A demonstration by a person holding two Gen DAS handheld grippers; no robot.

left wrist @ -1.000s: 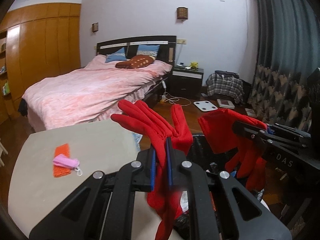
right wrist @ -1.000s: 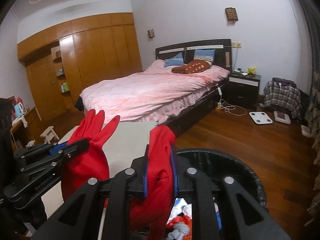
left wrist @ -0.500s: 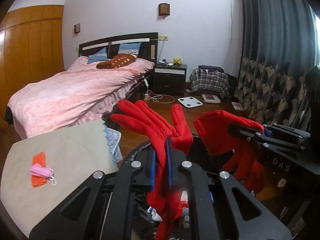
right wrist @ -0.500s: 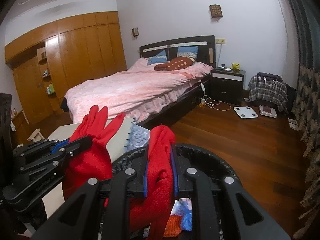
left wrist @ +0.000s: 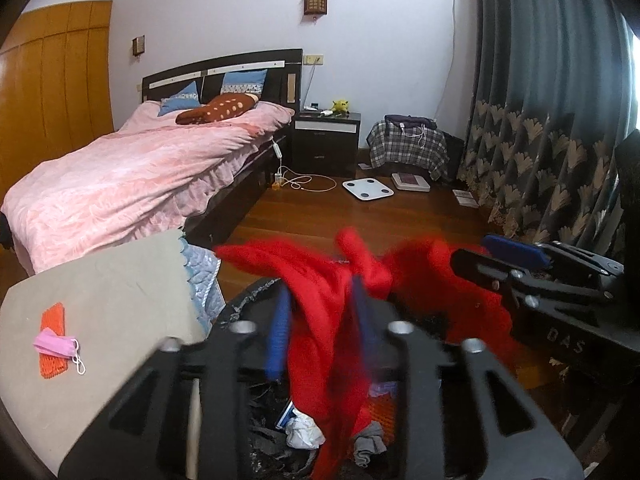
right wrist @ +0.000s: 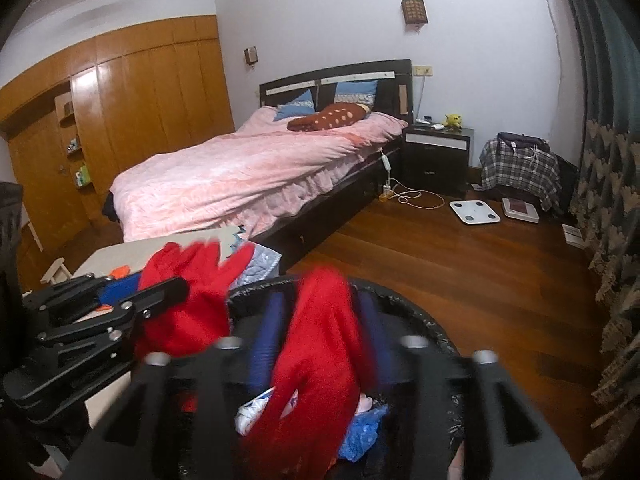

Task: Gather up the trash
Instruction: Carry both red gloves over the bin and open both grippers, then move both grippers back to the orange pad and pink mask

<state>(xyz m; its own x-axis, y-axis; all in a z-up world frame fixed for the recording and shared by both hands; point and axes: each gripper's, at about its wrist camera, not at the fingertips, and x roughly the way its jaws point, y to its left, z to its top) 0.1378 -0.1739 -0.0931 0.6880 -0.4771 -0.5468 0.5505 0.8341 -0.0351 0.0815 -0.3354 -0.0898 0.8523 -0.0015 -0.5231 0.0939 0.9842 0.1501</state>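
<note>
Both hand-held grippers are hanging over the black-lined trash bin [right wrist: 420, 320], their jaws opening. The left hand-held gripper [left wrist: 320, 316] is letting go of one red glove [left wrist: 320, 344], and the right hand-held gripper [right wrist: 320, 332] of the other red glove [right wrist: 316, 364]; each blurred glove is dangling between parted blue pads. A pink mask [left wrist: 54, 345] is lying on the counter [left wrist: 108, 288].

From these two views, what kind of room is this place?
A home bedroom, most likely: a bed with a pink cover, a dark nightstand beside it, and a wooden wardrobe wall.
</note>
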